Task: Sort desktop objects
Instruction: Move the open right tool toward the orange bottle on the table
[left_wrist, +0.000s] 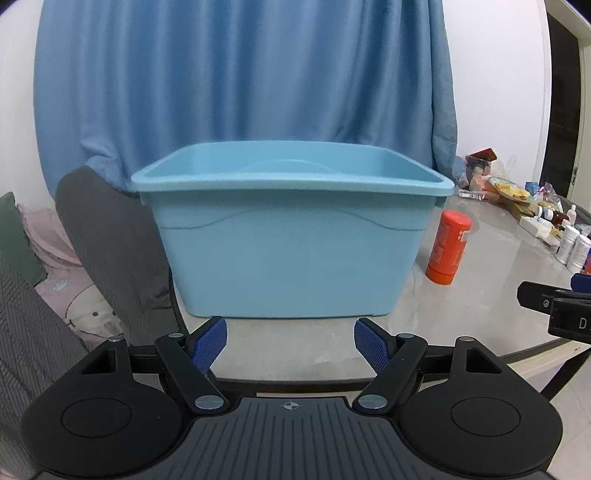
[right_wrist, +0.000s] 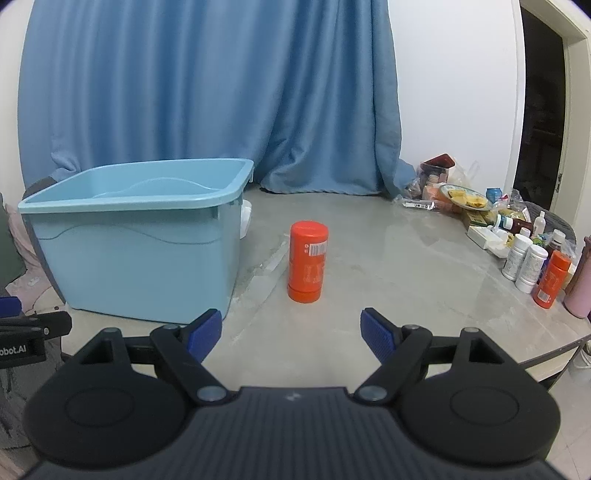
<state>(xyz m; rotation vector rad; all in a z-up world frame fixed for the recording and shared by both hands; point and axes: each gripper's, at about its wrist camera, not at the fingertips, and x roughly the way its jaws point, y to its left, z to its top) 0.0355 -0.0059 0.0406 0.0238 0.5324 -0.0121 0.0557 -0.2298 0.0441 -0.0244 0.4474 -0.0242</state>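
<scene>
Both pairs of tongs hang over the near edge of the worktop (right_wrist: 424, 258), and both stand apart with nothing between their blue pads. The thing to sort looks to be the orange canister (right_wrist: 307, 261), standing upright on its base in the open, just right of the light blue bin (right_wrist: 133, 236) and apart from it.

Here is the relation that counts. From the right tongs (right_wrist: 291, 334) the orange canister sits almost dead ahead, a touch right of centre, with bare worktop between. From the left tongs (left_wrist: 290, 343) the view is filled by the bin's near wall, and the canister stands off to the right of it. So the right hand looks the nearer and better lined up.

The canister's long axis runs straight up, so a level grip across its round body should suit, jaws either side. They look wide enough to pass around it, though that is a judgement.

The bin looks empty in the part that shows. The bottles (right_wrist: 524, 260) and food clutter (right_wrist: 465, 197) at the far right edge stay well apart.
</scene>
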